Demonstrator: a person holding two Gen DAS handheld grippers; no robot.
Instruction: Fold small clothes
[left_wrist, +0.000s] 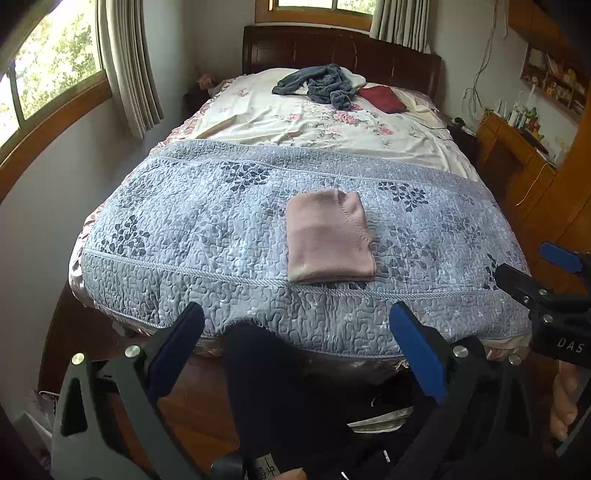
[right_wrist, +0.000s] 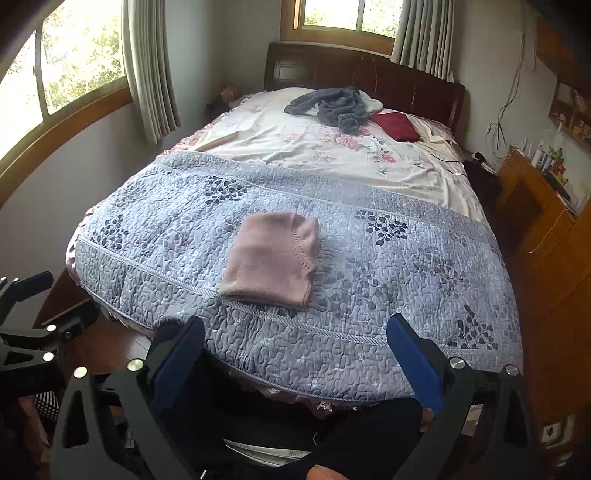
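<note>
In the left wrist view, the left gripper (left_wrist: 297, 325) fills the bottom of the frame with its blue-padded fingers (left_wrist: 177, 347) spread wide and nothing between them; its lower body is cut off by the frame edge. A small tag with dark printing sits at the bottom centre, too blurred to read. The folded pink garment (left_wrist: 327, 236) lies flat at centre frame on the blue quilted bedspread (left_wrist: 184, 236), well apart from both grippers. At upper centre a crumpled grey garment (left_wrist: 321, 83) rests on the floral sheet (left_wrist: 295, 125), partly covering something white behind it, with a dark red folded cloth (left_wrist: 382, 98) just to its right. At the right edge the right gripper (left_wrist: 535, 273) enters, mostly cut off, with the white letters "DAS" on its black body. A bare foot (left_wrist: 563, 402) shows at lower right.

In the right wrist view, the left gripper (right_wrist: 33, 306) pokes in at the left edge, partly cropped. The right gripper (right_wrist: 295, 332) spans the bottom, fingers wide apart and empty. The pink garment (right_wrist: 273, 258) sits centre left on the bedspread (right_wrist: 406, 277). Items on the wooden desk (right_wrist: 532, 206) at the right are too small to identify.
</note>
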